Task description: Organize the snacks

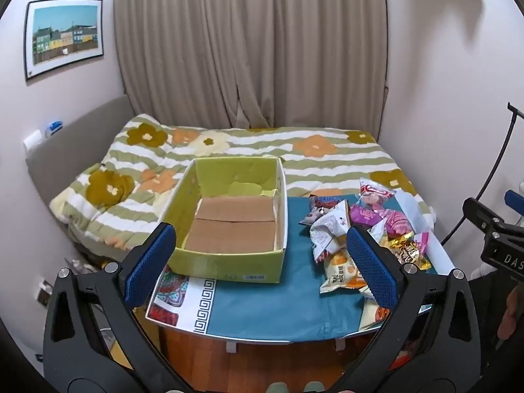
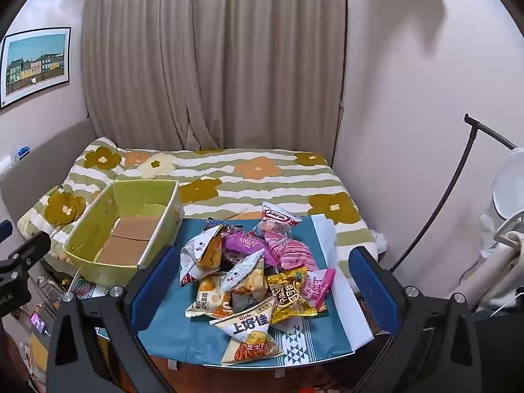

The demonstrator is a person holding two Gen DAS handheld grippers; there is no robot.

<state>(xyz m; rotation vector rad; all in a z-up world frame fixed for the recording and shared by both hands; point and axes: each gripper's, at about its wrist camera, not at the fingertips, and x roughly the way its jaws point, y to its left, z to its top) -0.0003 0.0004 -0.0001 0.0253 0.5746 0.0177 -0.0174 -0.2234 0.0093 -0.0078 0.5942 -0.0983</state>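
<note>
A green cardboard box (image 1: 229, 262) with a brown bottom stands empty on the left of a small table with a blue cloth (image 1: 262, 308); it also shows in the right wrist view (image 2: 108, 270). A pile of several snack bags (image 2: 255, 262) lies on the right of the cloth, among them pink bags (image 2: 288, 252), a gold bag (image 2: 291, 298) and a white Oishi bag (image 2: 252, 330). The pile also shows in the left wrist view (image 1: 360, 229). My left gripper (image 1: 262, 268) is open and empty in front of the box. My right gripper (image 2: 265, 291) is open and empty, above the pile's near side.
A bed with a flowered striped quilt (image 1: 262, 150) lies behind the table, with beige curtains (image 1: 249, 46) beyond. A black lamp stand (image 2: 458, 180) and white lamp are at the right. Wooden floor (image 1: 278, 360) shows below the table's front edge.
</note>
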